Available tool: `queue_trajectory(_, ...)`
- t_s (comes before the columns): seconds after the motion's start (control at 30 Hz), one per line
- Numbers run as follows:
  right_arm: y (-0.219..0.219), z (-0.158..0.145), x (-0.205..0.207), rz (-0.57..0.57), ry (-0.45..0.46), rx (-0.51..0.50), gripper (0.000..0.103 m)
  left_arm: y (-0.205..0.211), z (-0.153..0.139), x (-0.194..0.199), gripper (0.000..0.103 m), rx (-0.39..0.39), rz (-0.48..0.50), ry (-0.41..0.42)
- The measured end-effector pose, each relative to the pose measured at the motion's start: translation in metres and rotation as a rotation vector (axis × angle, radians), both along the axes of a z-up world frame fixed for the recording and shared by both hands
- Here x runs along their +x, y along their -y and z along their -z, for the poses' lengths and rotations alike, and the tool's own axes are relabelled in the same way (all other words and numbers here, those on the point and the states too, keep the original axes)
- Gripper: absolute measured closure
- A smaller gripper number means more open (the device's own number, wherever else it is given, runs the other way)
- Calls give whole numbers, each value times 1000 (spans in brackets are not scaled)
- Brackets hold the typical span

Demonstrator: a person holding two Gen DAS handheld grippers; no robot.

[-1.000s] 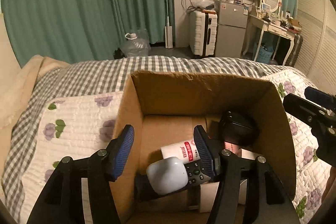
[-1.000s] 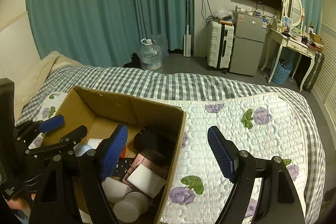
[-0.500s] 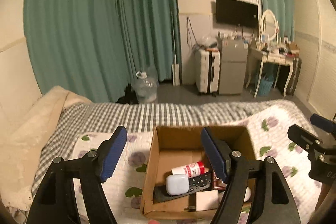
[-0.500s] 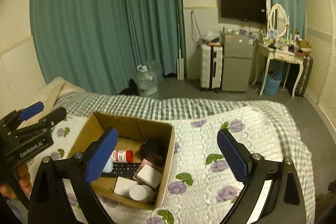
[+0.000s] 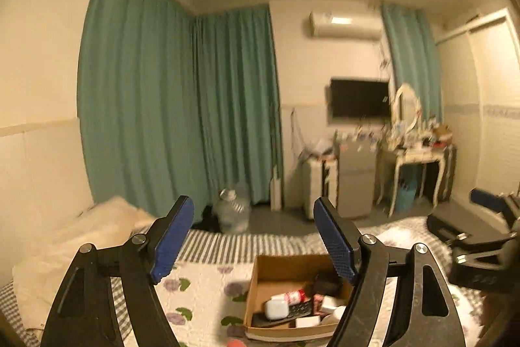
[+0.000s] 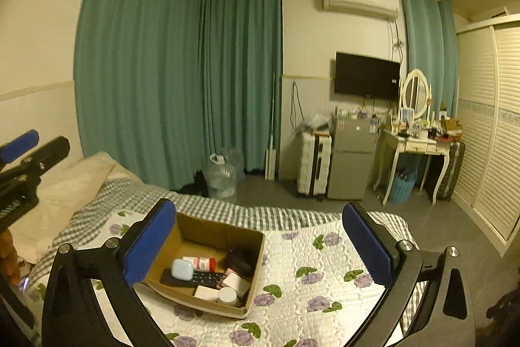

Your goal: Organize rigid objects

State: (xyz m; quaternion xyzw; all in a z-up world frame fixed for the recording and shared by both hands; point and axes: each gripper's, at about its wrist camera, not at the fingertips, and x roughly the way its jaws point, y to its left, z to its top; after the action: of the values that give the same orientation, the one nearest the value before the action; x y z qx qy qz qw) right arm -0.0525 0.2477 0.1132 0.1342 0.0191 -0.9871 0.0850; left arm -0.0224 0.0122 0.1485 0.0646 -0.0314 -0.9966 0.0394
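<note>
An open cardboard box (image 6: 256,252) sits on the quilted bed; it also shows in the left wrist view (image 5: 260,269). Inside lie a pale blue earbud case (image 6: 181,268), a black remote (image 6: 195,277), a white bottle with a red label (image 6: 200,263), a dark object (image 6: 239,259), white boxes and a white round jar (image 6: 227,295). My left gripper (image 5: 253,239) is open and empty, high above the box. My right gripper (image 6: 260,239) is open and empty, also well above and behind the box.
The floral quilt (image 6: 308,282) covers the bed, with a checked blanket (image 6: 227,210) at its far end and a pillow (image 6: 65,184) at left. Beyond stand a water jug (image 6: 221,178), suitcase (image 6: 313,165), small fridge (image 6: 352,158) and dressing table (image 6: 412,145).
Both grippers have risen and pulled back from the box, so it looks much smaller and lower. Both stayed open and empty.
</note>
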Motion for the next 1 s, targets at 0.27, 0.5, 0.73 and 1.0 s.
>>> queue_trajectory(0.27, 15, 18, 35, -27, -48, -49, 0, 12, 21, 35, 24, -8, 37, -11)
queue_trajectory(0.5, 40, 93, 44, -10, -116, -40, 0, 41, 94, 43, 24, 23, -48, 18)
queue_trajectory(0.73, 54, 146, 27, 24, -26, -20, 0, 53, 153, 18, 24, 3, -78, 164)
queue_trajectory(1.0, 63, 155, 22, 11, -5, -1, 0, 51, 161, 19, 24, 17, -42, 178)
